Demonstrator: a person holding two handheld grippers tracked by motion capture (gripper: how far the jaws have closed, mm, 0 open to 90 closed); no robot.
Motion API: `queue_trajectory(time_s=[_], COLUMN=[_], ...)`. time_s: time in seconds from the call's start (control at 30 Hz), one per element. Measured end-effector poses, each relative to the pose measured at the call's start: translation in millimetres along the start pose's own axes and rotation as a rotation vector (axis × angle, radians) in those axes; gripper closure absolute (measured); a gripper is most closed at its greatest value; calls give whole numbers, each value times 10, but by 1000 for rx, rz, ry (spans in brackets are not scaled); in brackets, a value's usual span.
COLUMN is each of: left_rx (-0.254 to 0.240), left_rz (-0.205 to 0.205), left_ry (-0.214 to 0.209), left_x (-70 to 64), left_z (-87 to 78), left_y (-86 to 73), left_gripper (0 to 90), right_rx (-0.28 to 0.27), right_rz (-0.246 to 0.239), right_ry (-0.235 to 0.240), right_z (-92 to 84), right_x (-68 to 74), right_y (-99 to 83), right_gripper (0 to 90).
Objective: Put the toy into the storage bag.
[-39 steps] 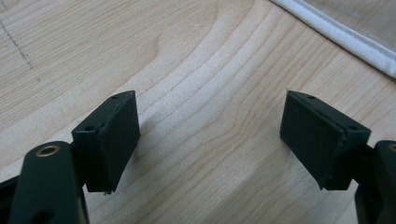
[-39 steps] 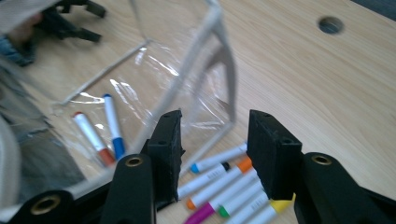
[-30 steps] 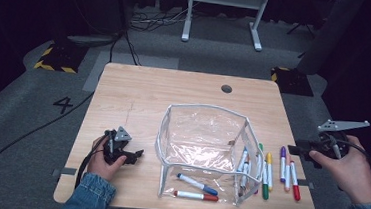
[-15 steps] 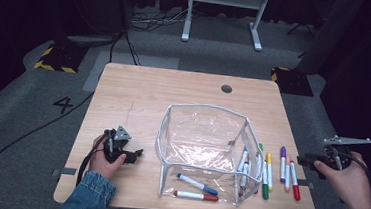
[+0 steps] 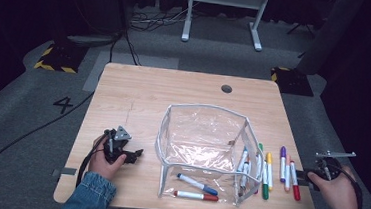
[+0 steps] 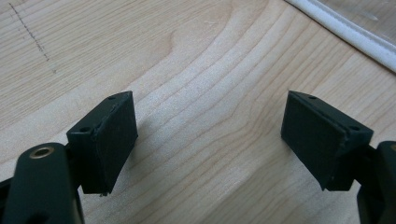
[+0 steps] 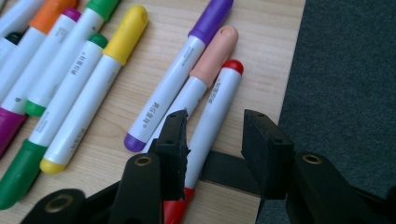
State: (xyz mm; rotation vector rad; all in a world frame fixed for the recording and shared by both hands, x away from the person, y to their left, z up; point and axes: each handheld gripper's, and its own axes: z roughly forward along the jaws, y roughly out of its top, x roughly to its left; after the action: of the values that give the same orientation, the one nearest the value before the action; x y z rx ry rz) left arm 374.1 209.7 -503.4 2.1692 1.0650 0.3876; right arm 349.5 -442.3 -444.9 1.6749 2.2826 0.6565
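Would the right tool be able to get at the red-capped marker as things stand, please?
Probably yes: the right tool already straddles the red-capped marker, jaws closing but not yet pressing; only the peach-capped marker lies close beside it.

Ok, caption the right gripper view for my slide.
Right gripper closing its black jaws astride the red-capped white marker, beside peach and purple markers.

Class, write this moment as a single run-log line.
left gripper: open, empty, over wooden table | right gripper: closing around red-capped white marker, not yet gripped | clear plastic pouch: open
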Motion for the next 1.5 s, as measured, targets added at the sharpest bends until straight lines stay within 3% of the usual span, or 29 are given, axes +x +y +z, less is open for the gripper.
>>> queue_trajectory(time_s=[0.27,0.53,0.9,1.13,1.3,1.5], left_rx=[0,0,0,0,0,0], left_rz=[1,1,2,1,0,0], left_ry=[1,0,1,1,0,0], left_x=[0,0,0,0,0,0], left_z=[-1,0,-1,-1,0,0], left_y=[0,0,0,0,0,0], left_gripper=[186,186,186,187,187,186], right_rx=[29,74,83,66,51,-5], right_rz=[22,81,143,149,122,95], right_ry=[12,-60,-103,-76,-74,-20], right_z=[176,260,277,257,195,42], right_x=[15,104,106,84,86,123], right_y=[-63,1,47,35,61,114], right_gripper=[622,675,765,767,768,769])
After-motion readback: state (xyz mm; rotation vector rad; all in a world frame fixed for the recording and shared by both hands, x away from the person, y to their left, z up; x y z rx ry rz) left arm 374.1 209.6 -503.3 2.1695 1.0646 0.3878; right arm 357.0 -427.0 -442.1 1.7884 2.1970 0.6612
